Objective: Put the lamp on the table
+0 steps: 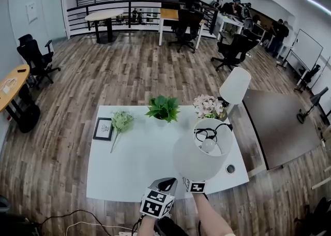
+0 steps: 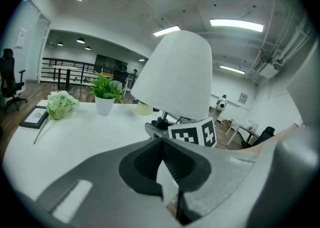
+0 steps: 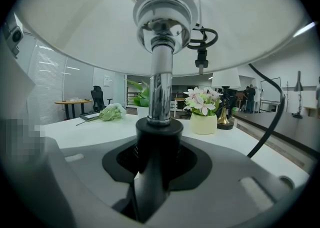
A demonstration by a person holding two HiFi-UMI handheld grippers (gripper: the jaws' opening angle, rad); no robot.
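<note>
I hold the lamp's white shade (image 1: 200,153) over the near right part of the white table (image 1: 137,165). My right gripper (image 1: 195,186) sits under the shade. In the right gripper view the right gripper (image 3: 154,172) is shut on the lamp's black lower stem (image 3: 159,139), and the chrome stem (image 3: 161,82) rises to the bulb socket. The lamp's foot is hidden. My left gripper (image 1: 166,183) hangs just left of the right one, near the table's front edge. The left gripper (image 2: 162,174) is shut and holds nothing, with the lamp shade (image 2: 172,74) ahead of it.
On the table lie a picture frame (image 1: 103,129), a pale flower bunch (image 1: 121,122), a potted green plant (image 1: 164,108) and a pot of pink flowers (image 1: 209,106). A second white-shaded lamp (image 1: 235,86) stands at the far right corner. A black cable (image 3: 270,117) hangs from the held lamp.
</note>
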